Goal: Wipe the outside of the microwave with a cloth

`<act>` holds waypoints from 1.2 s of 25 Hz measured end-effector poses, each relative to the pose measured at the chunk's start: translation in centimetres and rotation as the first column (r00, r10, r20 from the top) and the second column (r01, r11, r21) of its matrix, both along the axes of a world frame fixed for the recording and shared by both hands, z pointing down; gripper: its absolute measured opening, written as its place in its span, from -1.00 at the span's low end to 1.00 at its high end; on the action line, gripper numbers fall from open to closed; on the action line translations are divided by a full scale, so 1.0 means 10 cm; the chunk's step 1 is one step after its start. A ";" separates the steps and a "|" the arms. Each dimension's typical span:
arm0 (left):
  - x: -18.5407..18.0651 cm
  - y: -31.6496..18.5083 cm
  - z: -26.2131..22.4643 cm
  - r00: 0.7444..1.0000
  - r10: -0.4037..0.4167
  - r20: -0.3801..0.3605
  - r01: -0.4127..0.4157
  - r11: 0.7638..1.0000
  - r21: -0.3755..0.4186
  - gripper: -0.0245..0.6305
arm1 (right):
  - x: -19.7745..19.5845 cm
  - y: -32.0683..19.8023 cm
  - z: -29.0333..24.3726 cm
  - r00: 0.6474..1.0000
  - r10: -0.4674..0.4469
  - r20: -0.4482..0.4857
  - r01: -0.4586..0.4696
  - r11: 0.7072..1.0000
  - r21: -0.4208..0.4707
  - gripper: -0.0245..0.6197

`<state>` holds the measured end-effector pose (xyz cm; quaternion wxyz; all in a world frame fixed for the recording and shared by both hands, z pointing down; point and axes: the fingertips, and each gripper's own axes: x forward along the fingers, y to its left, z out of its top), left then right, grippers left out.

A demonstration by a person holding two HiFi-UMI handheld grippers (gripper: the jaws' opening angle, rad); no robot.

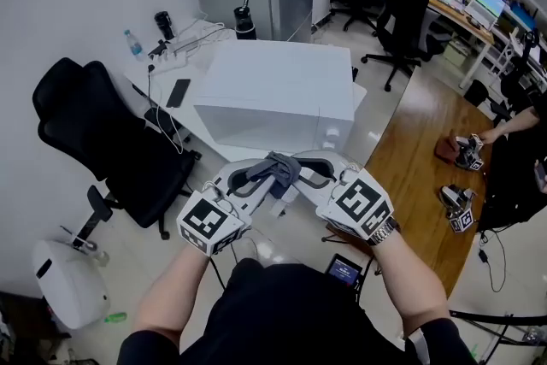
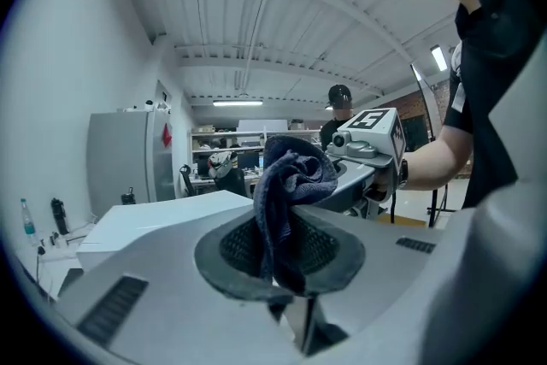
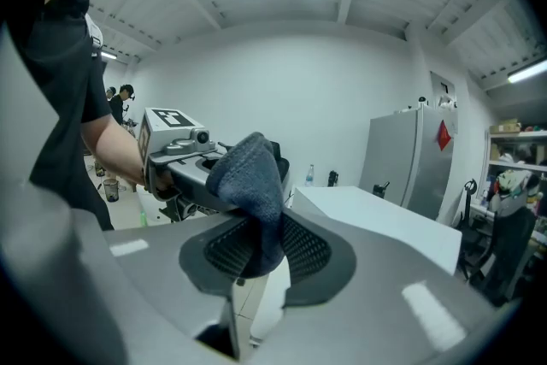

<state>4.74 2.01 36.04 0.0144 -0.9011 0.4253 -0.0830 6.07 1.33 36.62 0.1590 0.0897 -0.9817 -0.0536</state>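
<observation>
Your cloth (image 1: 278, 167) looks like soft, nubbly dark-grey knit fabric. Your microwave (image 1: 282, 81) has a smooth, matt white shell. The brown surface (image 1: 419, 162) on your right looks like glossy wood.

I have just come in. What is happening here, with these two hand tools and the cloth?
A person stands in front of a white microwave on a white table, with a two-jaw gripper in each hand. The left gripper and the right gripper meet tip to tip, and both have their jaws closed on one bunched dark cloth. The cloth is held short of the microwave, so no wiping is under way.
</observation>
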 end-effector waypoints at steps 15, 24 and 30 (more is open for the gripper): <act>-1.97 -0.25 0.28 0.892 -0.452 -0.019 0.452 0.892 0.001 -0.75 | -0.78 -0.67 -0.14 0.980 0.184 0.073 -0.185 0.983 0.010 -0.92; -2.91 -0.76 0.80 0.845 -0.535 0.011 0.535 0.843 -0.061 -0.75 | -1.27 -1.36 -0.30 0.942 0.308 0.131 -0.311 0.950 0.004 -0.92; -3.36 -1.10 1.29 0.843 -0.538 0.031 0.536 0.831 -0.149 -0.75 | -1.52 -1.75 -0.30 0.919 0.371 0.132 -0.375 0.927 0.008 -0.92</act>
